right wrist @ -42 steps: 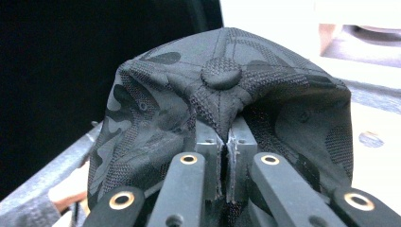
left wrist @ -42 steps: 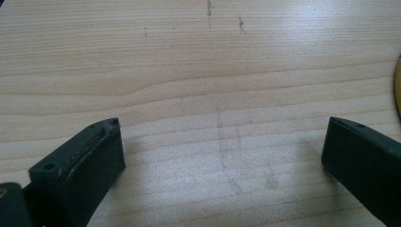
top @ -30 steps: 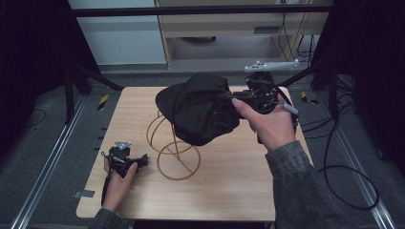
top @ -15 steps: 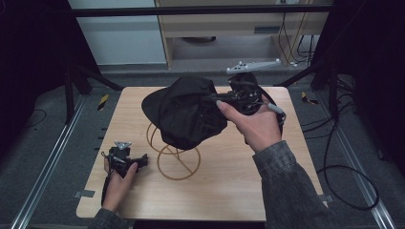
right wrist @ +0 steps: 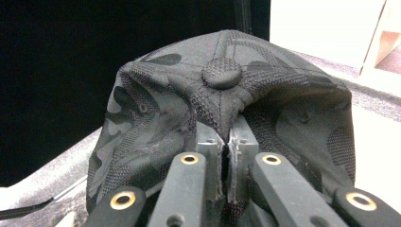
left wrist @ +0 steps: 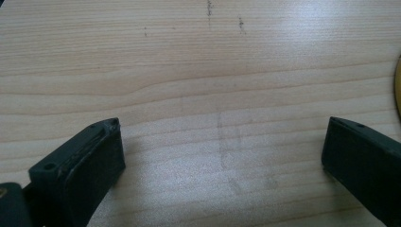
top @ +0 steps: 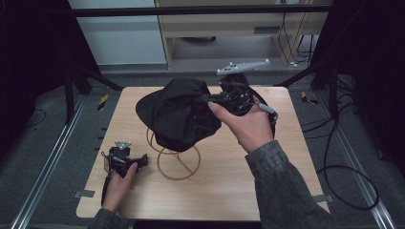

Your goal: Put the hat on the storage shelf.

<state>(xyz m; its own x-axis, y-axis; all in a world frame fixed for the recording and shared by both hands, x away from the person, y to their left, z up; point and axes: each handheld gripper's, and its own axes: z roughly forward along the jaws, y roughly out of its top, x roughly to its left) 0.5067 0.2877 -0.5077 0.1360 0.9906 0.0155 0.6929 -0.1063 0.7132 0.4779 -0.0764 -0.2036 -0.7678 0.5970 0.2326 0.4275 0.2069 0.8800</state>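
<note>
A black camouflage cap (top: 179, 113) hangs in the air above a thin gold wire stand (top: 175, 160) on the wooden table (top: 267, 181). My right gripper (top: 206, 100) is shut on the cap's crown fabric just below its top button (right wrist: 221, 72), with the pads pinching a fold of cloth (right wrist: 222, 137). A hand holds that gripper at the cap's right side. My left gripper (top: 138, 160) rests low at the table's front left, its jaws wide apart over bare wood (left wrist: 222, 142) with nothing between them.
The stand's round base ring (top: 179, 168) lies mid-table, and its gold edge (left wrist: 398, 90) shows at the right of the left gripper view. A shelf unit (top: 229, 28) stands beyond the table's far edge. Cables (top: 344, 171) trail on the floor at the right.
My right gripper has carried the cap to the left and a little farther back, so it now hangs more directly over the wire stand. The left gripper has stayed put.
</note>
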